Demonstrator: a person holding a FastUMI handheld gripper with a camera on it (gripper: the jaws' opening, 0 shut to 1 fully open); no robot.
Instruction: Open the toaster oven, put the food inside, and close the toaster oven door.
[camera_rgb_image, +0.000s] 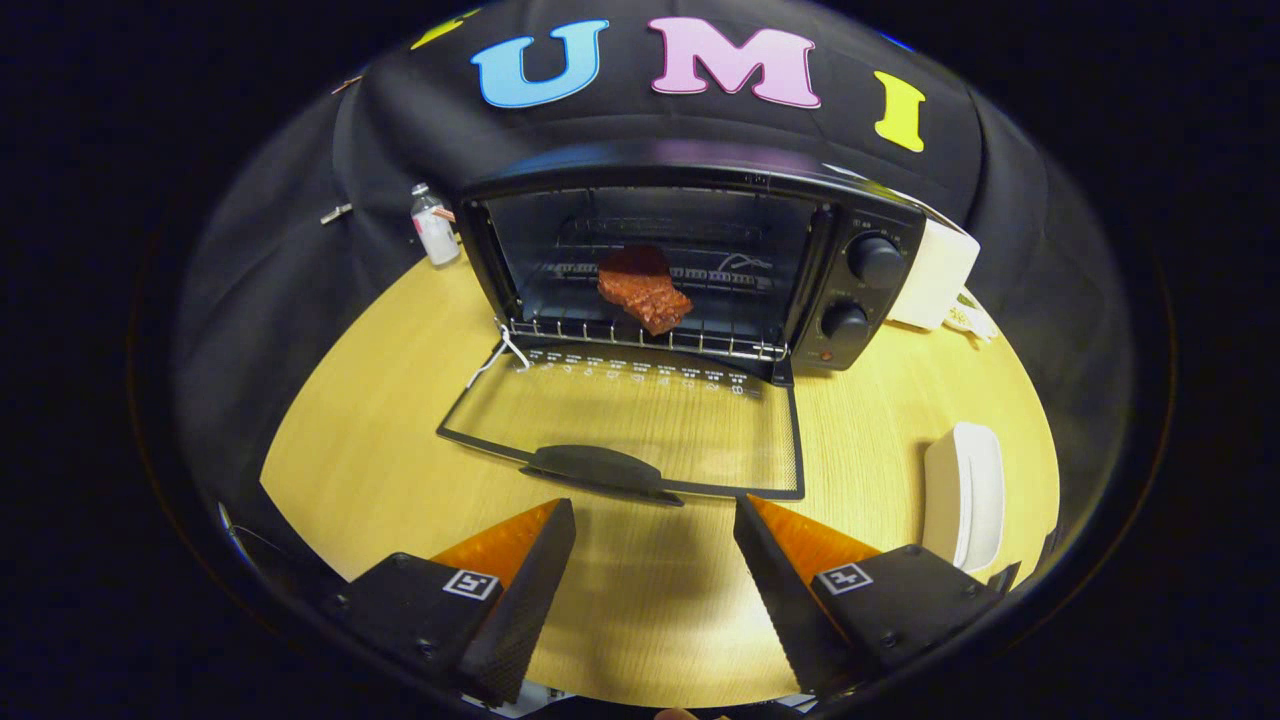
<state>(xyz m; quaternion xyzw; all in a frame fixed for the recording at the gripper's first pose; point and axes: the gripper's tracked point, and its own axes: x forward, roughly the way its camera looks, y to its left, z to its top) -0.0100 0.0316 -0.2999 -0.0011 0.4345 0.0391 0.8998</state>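
- Reddish-brown food, a steak-like slab (645, 288), already lies on the wire rack (640, 340) inside the toaster oven (690, 265), so closing the door looks like the step left.
- Its glass door (625, 425) is dropped flat onto the wooden tabletop (380, 420), with the dark handle (597, 468) at the door's near edge, just ahead of the tongs (655, 520).
- The tongs are spread wide and pinch nothing; bare tabletop shows between the two fingers.
- Risk, as I judge it: the handle sits low against the tabletop, so a finger coming in too flat could scrape the wood or skid off the handle instead of getting under it.
- A hard or off-centre lift could slam the door or push the light oven back toward the cloth wall.
- The rack's front edge sticks out slightly at the oven mouth; I cannot tell whether it would foul the door.
- Room: open tabletop to the left of the door; on the right, a white dish-like object (965, 495) lies near the right finger and a white box (935, 275) stands beside the oven.
- A small bottle (434, 226) stands at the oven's far left, well apart from the door's swing.
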